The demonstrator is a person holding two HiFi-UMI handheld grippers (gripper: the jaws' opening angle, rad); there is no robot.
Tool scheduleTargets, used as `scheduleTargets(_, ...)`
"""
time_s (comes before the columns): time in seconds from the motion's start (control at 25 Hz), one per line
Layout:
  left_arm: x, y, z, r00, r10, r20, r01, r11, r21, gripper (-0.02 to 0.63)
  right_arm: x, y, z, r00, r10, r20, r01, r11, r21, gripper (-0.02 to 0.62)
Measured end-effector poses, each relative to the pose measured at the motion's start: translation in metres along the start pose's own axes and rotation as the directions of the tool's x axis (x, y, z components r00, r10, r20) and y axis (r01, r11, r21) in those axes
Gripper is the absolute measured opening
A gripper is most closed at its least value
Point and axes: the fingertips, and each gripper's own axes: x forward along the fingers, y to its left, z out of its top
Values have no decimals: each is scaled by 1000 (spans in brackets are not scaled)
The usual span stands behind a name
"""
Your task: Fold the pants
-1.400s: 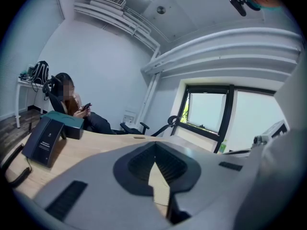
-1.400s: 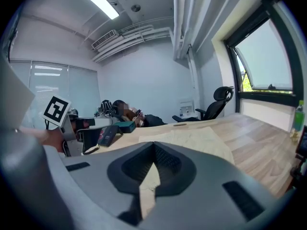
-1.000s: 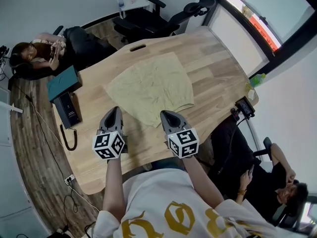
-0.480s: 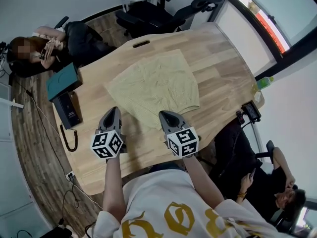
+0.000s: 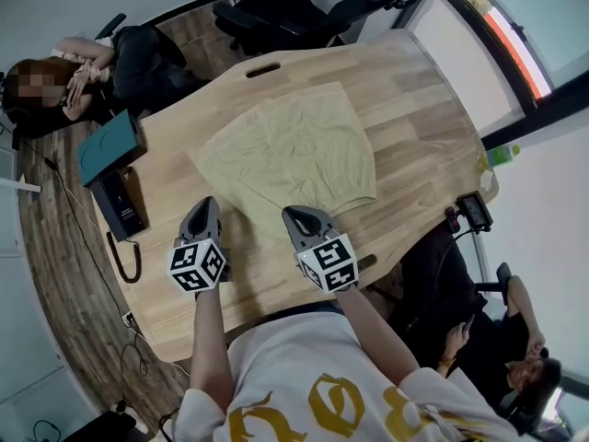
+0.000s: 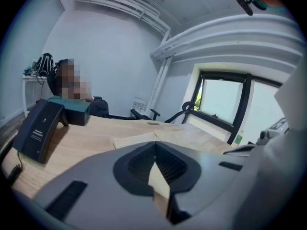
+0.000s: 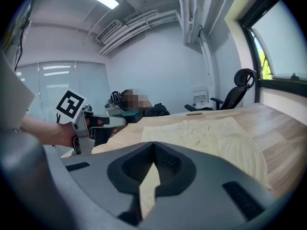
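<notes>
The pants [image 5: 294,155] lie spread flat in the middle of the wooden counter [image 5: 414,109], a pale yellow patch with its four corners showing. Its longer run goes slantwise away from the person, from the near corner up towards the far side. I cannot tell which end is the waistband.

Both claws sit on the near side of the cloth and point towards it. The left claw [image 5: 207,206] is clenched with nothing in it and stands over bare wood, just off the cloth's near-left edge. The right claw [image 5: 291,215] is also clenched and empty, its tip at the near corner of the pants. Whether it touches the fabric cannot be made out.

From the right gripper view the cloth [image 7: 216,133] fills the counter straight ahead and to the right of the closed claw [image 7: 153,145]. From the left gripper view only a thin strip of it [image 6: 136,139] shows beyond the closed claw [image 6: 154,144].

The right claw looks the nearer one for a first pinch. Both would have to open before taking an edge, and the left would have to reach rightwards onto the fabric
</notes>
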Motion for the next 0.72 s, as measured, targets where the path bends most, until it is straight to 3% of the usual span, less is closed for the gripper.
scheduleTargets(0.16, 11, 11, -10, 998, 49, -45, -46, 998, 51, 8, 11, -1, -8, 999, 18, -40, -19, 1000, -18, 6)
scheduleTargets(0.52, 31, 33, -41, 982, 97, -159, -101, 995, -15, 8, 36, -7, -44, 987, 23, -157, -26, 1000, -17, 6)
scheduleTargets(0.72, 42, 37, -49, 976, 105, -192, -108, 994, -1, 8, 43, -3, -52, 981, 59, -187, -64, 998, -20, 6)
